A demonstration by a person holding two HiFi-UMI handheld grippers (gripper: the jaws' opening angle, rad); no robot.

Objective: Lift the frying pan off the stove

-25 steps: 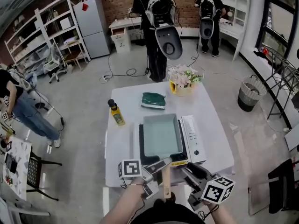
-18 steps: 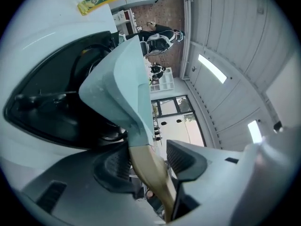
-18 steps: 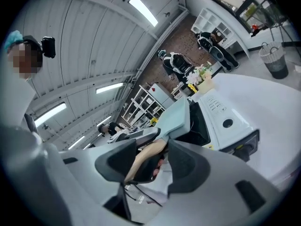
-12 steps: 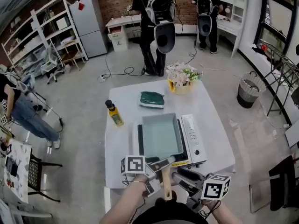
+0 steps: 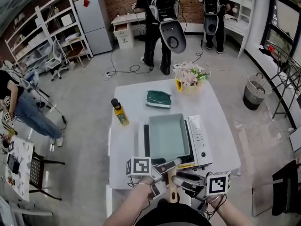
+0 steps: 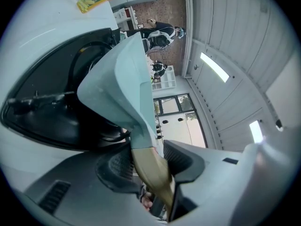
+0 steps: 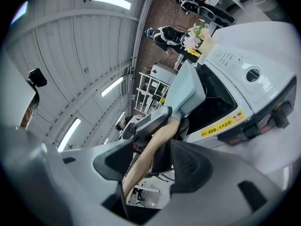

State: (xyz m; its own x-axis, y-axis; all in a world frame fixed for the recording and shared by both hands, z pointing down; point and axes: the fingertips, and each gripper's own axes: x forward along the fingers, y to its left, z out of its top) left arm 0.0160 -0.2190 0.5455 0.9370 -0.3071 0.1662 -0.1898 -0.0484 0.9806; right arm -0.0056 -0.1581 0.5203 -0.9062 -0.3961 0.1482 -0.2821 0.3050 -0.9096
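A pale teal rectangular frying pan (image 5: pixel 167 136) sits on the portable stove (image 5: pixel 200 138) on the white table (image 5: pixel 131 145). Its wooden handle (image 5: pixel 171 186) points toward me. My left gripper (image 5: pixel 165 166) reaches in from the left near the handle's root. In the left gripper view the handle (image 6: pixel 151 169) lies between the closing jaws of the left gripper (image 6: pixel 146 161), with no firm press visible. My right gripper (image 5: pixel 185 179) comes from the right. Its jaws are opening, and in the right gripper view the handle (image 7: pixel 151 147) passes loosely through the right gripper (image 7: pixel 146 166).
A yellow oil bottle (image 5: pixel 120 113) stands left of the stove and a green cloth (image 5: pixel 158 99) lies behind it. A flower box (image 5: pixel 190 77) is at the table's far edge. Two people (image 5: pixel 160 22) stand beyond the table, and a bin (image 5: pixel 256 94) is at the right.
The right gripper has swung left and in toward the handle. The left gripper's jaws have narrowed around the handle. The pan has stayed on the stove.
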